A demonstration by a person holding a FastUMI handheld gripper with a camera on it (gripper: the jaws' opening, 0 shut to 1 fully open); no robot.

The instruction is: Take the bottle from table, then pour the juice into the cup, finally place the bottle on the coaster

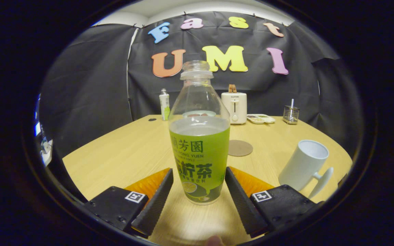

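I see the bottle (199,136) standing upright on the counter (125,153), in the centre of the frame, with no cap on its neck and green juice filling it to a little above the halfway mark. A green printed label wraps its lower part. My hand-held gripper (199,191) has its fingers spread, one on each side of the bottle's base; there is a gap between each finger and the bottle, so neither pad presses on it.

To the right of the bottle and a little behind it, a round brown coaster (240,148) lies flat on the counter. Further to the lower right, a white cup (304,165) stands near the counter's edge, its handle turned toward me and its inside showing white; I cannot tell whether anything is in it.

Along the far edge of the counter, in the upper middle of the frame, I see a small white bottle (164,104) to the left of the open neck, a white toaster (234,107) just right of it, then a shallow tray (260,118) and a wire holder (290,114) further right. A black cloth wall (91,85) stands behind the counter.
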